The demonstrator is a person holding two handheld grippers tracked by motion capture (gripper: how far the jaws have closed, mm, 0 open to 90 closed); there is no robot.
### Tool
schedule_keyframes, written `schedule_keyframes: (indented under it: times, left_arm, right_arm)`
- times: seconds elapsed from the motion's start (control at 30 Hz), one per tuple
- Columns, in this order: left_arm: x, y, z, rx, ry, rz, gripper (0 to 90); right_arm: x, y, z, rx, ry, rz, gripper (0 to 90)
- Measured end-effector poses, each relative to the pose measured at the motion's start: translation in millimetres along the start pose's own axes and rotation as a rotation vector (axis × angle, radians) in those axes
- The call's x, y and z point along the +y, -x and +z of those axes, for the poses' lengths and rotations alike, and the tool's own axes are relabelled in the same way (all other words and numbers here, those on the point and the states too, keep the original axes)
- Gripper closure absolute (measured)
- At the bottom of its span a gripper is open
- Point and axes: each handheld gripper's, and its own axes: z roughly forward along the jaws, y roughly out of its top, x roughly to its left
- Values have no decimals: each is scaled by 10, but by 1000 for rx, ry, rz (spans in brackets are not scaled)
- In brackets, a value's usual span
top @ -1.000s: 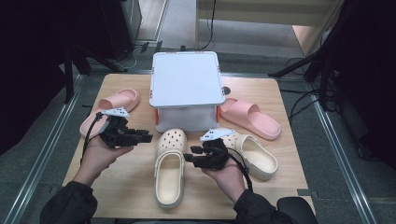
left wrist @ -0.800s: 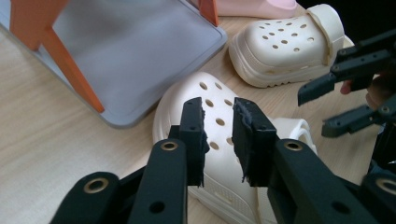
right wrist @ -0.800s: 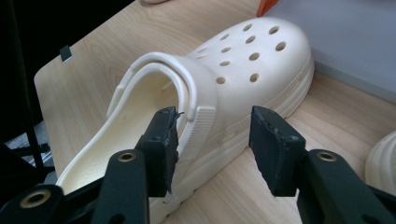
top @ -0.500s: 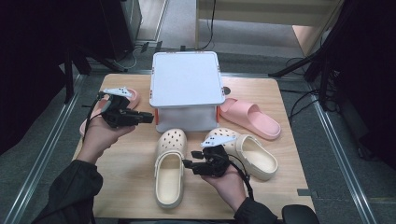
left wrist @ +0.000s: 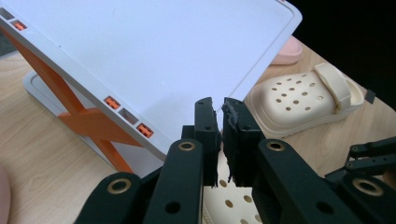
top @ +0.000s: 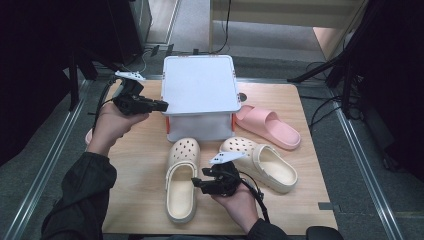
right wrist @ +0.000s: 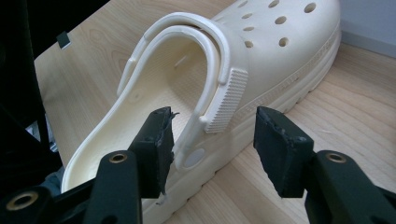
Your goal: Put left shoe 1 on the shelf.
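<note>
Cream clog (right wrist: 224, 88) lies near-centre on the worktop (top: 140, 165); your right hand-held gripper (right wrist: 212, 135) gapes around its side wall, ready to pinch. Left hand-held gripper (left wrist: 219, 135), nearly closed and empty, hovers by the white box (top: 200, 85).

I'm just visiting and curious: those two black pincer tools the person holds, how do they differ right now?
The left gripper has its jaws closed together with nothing between them, while the right gripper has its jaws spread wide. The left gripper is raised beside the white box's lid; the right gripper sits low by the near cream clog, its jaws astride the side wall. Both are black, hand-held, with a grey plate on top.
</note>
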Motion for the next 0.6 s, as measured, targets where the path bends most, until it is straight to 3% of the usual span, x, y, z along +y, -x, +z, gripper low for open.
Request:
schedule_keyframes:
  times: [0.27,0.4,0.6]
  left_arm:
    - [-29,-117,137,18,-17,-8,849]
    - [-43,-150,129,7,-6,-9,855]
    - [-41,-156,138,11,-1,2,856]
  right_arm:
    - [-5,-22,84,-24,-5,5,441]
    - [18,-16,147,-26,5,34,451]
    - [83,-35,275,-88,10,59,452]
